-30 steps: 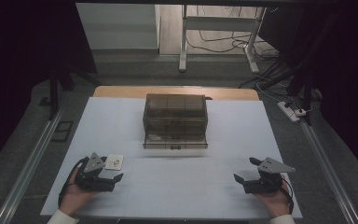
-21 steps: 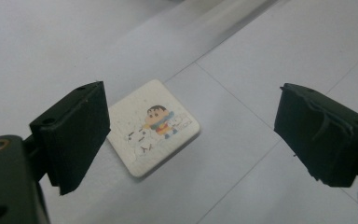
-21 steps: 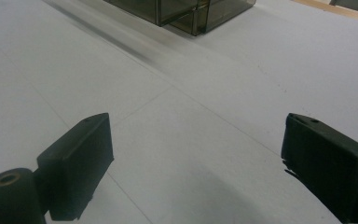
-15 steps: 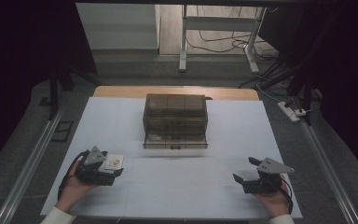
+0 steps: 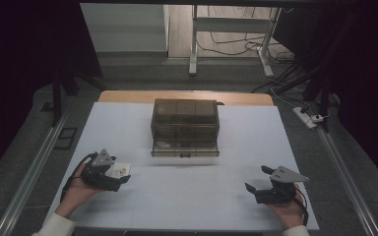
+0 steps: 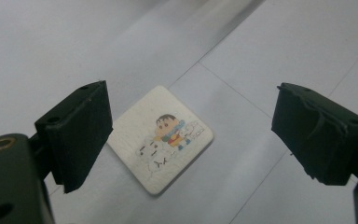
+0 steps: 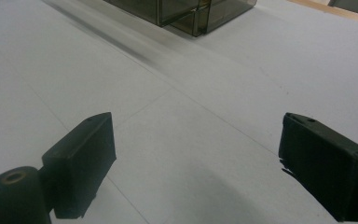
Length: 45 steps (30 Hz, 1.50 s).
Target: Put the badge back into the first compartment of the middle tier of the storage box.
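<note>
A small square white card (image 6: 161, 137) with a cartoon child printed on it lies flat on the white table. It sits at the near left in the high view, where the card (image 5: 122, 169) is right at the jaws of my left gripper (image 5: 114, 173). In the left gripper view the left gripper (image 6: 191, 95) is open, its jaws wide apart above and either side of the card, not touching it. My right gripper (image 5: 257, 178) rests open at the near right. The right gripper (image 7: 196, 122) has only bare table between its jaws.
A dark translucent drawer box (image 5: 184, 120) stands mid-table, its bottom drawer (image 5: 184, 150) pulled out toward me; the box (image 7: 182, 11) also appears at the top of the right gripper view. The white table cover (image 5: 187, 196) ends close behind both hands. Dark floor and cables lie beyond.
My left gripper has moved forward, away from the person, until its open jaws reach the card. The right gripper has barely shifted.
</note>
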### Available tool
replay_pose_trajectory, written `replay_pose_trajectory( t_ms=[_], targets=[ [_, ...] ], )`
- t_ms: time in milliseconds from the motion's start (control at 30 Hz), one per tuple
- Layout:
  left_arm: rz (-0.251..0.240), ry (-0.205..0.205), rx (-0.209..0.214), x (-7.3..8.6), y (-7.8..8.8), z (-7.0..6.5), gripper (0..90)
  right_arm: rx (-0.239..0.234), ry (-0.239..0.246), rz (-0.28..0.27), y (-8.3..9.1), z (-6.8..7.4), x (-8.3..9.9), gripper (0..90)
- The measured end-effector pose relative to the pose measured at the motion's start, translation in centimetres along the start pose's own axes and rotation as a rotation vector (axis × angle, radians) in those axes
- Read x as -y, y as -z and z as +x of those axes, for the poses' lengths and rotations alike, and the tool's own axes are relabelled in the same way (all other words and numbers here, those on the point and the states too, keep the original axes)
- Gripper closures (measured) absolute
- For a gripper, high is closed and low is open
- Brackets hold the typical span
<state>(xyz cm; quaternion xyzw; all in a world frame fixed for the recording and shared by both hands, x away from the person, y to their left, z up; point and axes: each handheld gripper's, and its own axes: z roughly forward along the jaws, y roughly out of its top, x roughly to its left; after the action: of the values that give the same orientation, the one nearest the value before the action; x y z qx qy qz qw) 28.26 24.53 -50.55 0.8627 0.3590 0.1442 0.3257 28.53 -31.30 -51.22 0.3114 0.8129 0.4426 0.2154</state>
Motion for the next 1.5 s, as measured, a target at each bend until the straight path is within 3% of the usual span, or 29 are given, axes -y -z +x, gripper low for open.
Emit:
replay_pose_trajectory(
  t_ms=[67, 400, 533, 767, 1133, 1400, 1500],
  targets=[
    [0.011, 0.0, 0.015, -0.3, 0.0, 0.5, 12.3, 0.002, -0.001, 0.0, 0.0, 0.0, 0.0, 10.6],
    [0.105, -0.088, 0.091, -2.0, -1.2, 2.3, 11.3, 0.001, -0.007, 0.003, 0.0, 0.0, 0.1, 10.8],
    [0.121, -0.098, 0.105, -2.4, -1.6, 2.8, 11.2, 0.001, -0.007, 0.01, 0.0, 0.0, 0.1, 10.7],
    [0.161, -0.124, 0.101, -1.8, -2.3, 3.5, 11.3, 0.0, -0.008, 0.017, -0.2, 0.0, 0.2, 10.7],
    [0.189, -0.209, 0.213, -1.5, -3.4, 4.2, 11.9, 0.001, -0.006, 0.029, -0.4, 0.1, 0.3, 10.7],
    [0.224, -0.249, 0.243, -1.2, -4.0, 4.1, 13.3, -0.003, 0.0, 0.03, -0.4, 0.1, 0.3, 10.8],
    [0.246, -0.26, 0.233, -1.1, -4.3, 4.1, 14.3, 0.0, 0.0, 0.031, -0.3, 0.1, 0.3, 10.7]
  ],
)
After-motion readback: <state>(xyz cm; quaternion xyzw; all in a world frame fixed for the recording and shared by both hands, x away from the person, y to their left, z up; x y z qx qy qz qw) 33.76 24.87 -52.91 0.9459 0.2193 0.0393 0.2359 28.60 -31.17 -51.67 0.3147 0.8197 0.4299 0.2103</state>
